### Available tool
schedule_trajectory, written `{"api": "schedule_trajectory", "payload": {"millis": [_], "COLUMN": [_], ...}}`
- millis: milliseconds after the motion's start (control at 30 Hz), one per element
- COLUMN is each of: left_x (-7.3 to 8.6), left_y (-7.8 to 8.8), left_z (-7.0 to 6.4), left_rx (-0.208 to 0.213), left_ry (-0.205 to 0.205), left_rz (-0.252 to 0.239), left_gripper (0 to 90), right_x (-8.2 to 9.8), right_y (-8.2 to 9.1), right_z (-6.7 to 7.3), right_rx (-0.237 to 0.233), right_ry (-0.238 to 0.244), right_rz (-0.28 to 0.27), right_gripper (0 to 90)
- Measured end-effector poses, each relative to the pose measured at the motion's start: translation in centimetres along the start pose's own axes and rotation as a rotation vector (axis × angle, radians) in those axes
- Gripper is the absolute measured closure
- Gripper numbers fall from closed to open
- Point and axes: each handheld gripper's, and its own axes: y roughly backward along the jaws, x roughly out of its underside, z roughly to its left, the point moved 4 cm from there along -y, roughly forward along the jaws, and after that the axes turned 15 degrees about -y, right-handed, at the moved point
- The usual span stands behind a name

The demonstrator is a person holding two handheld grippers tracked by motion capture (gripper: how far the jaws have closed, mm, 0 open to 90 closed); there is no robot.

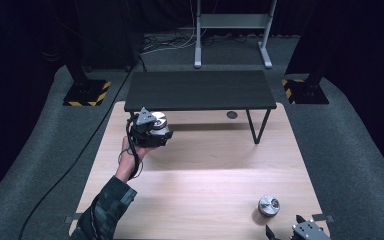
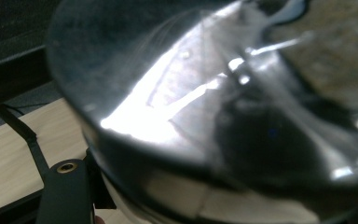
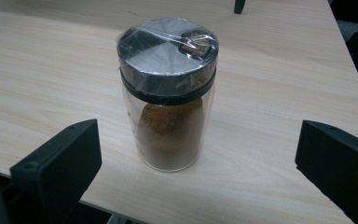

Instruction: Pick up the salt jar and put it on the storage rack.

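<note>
My left gripper is shut on a spice jar with a silver lid, held above the wooden table by the front left corner of the small black table. In the left gripper view that jar's shiny lid is blurred and very close, beside one black finger. A second spice jar stands upright near the table's front right. My right gripper is just in front of it. Its jaws stand wide open on either side of this jar, which holds brown powder under a film-wrapped lid, and do not touch it.
The low black table stands on thin legs across the back of the wooden top, with a round cable hole beneath it. A grey metal stand is on the carpet behind. The table's right edge runs close to the second jar.
</note>
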Motion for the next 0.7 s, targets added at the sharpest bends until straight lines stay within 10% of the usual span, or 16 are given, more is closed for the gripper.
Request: {"api": "schedule_trajectory", "payload": {"millis": [700], "left_x": [-1.9], "left_y": [-0.6], "left_z": [0.0], "left_rx": [0.017], "left_ry": [-0.023], "left_rz": [-0.012], "left_gripper": [30.7], "right_x": [-0.1], "right_y": [0.1], "right_z": [0.1], "right_rx": [0.0], "right_ry": [0.005], "right_rz": [-0.002], "right_gripper": [0.0]}}
